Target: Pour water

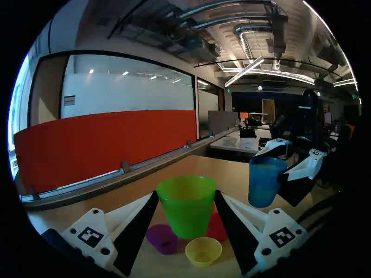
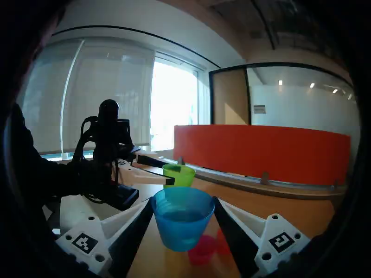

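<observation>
My left hand-held gripper [image 1: 186, 197] has white fingers [image 1: 124, 211] with black inner faces, small screws and square black-and-white markers. My right hand-held gripper [image 2: 182, 201] matches, and I see a dark sleeve [image 2: 28, 171].

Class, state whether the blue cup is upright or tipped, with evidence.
Upright. In the right gripper view the blue cup shows a level rim with water lying flat inside, none spilling.

**Open left of the green cup [image 1: 187, 204], crowded right and below**

Left of the green cup: bare table [image 1: 204, 166], passable up to the orange divider [image 1: 106, 148]. Right of it: blocked by the blue cup [image 1: 265, 180] clamped in the right gripper [image 2: 182, 201], with a narrow gap between. Below it: cluttered with a purple cup [image 1: 162, 238], yellow cup [image 1: 203, 251] and red cup [image 1: 218, 227].
</observation>
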Available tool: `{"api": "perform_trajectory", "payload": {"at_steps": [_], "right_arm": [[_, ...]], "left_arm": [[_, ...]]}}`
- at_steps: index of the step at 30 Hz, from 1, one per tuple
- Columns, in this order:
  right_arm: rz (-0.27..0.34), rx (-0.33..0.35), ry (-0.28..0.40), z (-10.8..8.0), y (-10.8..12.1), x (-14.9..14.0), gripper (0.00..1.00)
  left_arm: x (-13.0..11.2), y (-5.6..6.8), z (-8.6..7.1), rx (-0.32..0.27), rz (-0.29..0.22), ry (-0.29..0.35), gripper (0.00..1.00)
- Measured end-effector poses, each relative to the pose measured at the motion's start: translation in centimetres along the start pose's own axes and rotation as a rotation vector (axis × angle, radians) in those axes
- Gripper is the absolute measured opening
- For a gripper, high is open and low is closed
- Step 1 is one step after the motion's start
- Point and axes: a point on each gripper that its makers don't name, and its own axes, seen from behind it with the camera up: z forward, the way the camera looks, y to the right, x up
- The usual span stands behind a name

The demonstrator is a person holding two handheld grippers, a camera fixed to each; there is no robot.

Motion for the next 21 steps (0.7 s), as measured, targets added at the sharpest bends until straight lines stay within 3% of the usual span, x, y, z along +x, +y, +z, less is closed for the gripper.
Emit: {"api": "perform_trajectory", "payload": {"at_steps": [21], "right_arm": [[-0.057,0.044,-0.010,0.3,-3.7,1.0,0.93]], "left_arm": [[-0.3,4.1,-6.1,0.002,-0.026,0.049,0.87]]}}
